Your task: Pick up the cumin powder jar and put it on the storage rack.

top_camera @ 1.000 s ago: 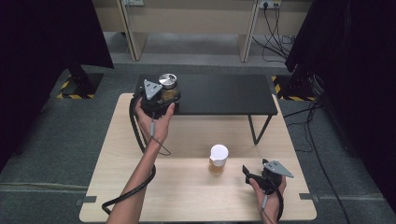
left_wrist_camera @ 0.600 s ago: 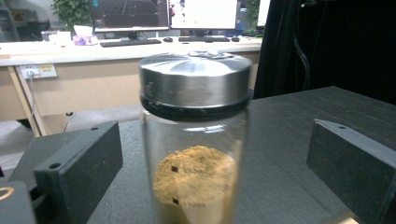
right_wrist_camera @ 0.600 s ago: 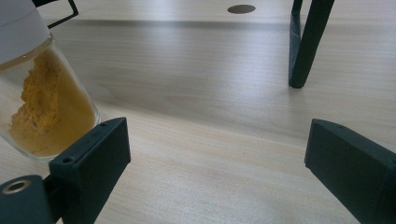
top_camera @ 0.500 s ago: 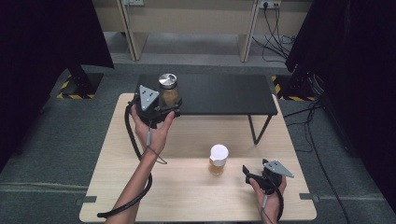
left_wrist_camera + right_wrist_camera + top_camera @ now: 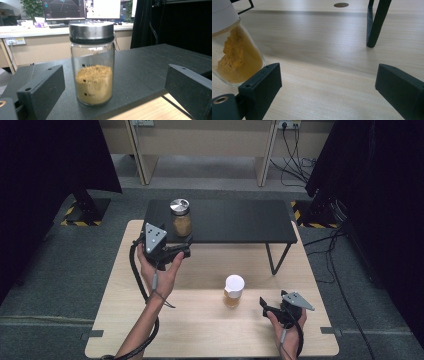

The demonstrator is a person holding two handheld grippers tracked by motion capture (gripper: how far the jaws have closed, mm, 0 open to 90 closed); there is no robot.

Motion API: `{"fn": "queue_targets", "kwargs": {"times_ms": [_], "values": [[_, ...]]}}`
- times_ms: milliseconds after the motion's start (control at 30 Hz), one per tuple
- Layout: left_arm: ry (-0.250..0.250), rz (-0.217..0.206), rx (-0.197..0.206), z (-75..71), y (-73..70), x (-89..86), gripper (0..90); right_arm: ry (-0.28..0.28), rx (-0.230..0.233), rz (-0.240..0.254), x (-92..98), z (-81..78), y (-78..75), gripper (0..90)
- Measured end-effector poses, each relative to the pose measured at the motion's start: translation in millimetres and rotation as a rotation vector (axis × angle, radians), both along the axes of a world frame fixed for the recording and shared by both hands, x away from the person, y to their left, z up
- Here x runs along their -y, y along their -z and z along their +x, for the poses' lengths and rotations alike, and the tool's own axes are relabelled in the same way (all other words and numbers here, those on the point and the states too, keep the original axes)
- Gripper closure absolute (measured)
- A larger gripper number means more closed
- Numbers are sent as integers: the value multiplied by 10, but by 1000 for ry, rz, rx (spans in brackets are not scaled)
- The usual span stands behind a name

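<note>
A glass jar (image 5: 181, 217) with a silver lid, part full of brown powder, stands upright at the left end of the black shelf (image 5: 235, 220). My left gripper (image 5: 185, 251) hovers just in front of that shelf edge. Its jaws have just been opening and now stand wide. In the left gripper view the jar (image 5: 92, 67) stands ahead of the left gripper (image 5: 113, 86), untouched. A white-lidded jar (image 5: 233, 291) of yellow powder stands on the wooden table. My right gripper (image 5: 265, 306) rests open to its right. In the right gripper view that jar (image 5: 234, 57) is beside the left jaw of the right gripper (image 5: 329, 87).
The wooden table (image 5: 200, 335) carries the low black shelf on thin metal legs (image 5: 272, 260). One leg (image 5: 374, 25) stands ahead of the right gripper. Cables trail from both grippers. Desks and monitors (image 5: 82, 8) stand beyond the shelf.
My left gripper let go of the silver-lidded jar and drew back toward the person, leaving it on the shelf. The right gripper kept still.
</note>
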State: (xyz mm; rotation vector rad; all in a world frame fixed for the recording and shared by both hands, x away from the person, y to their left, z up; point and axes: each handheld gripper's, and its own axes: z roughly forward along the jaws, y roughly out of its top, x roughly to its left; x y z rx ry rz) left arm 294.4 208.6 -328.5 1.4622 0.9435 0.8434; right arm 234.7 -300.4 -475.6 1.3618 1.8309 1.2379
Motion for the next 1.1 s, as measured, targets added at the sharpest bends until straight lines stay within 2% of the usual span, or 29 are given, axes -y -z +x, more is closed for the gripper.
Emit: {"fn": "queue_targets", "kwargs": {"times_ms": [333,500,900,1100], "values": [[29,17,13,-187,115,-75,7,-3,4,-7,-10,-3,2,70],[38,11,19,-282,176,-120,4,-4,5,-11,-19,-3,0,70],[60,17,22,-440,340,-158,6,-7,6,-12,-28,-5,2,70],[99,24,7,-461,463,-187,6,-6,7,-16,-36,-6,1,70]]}}
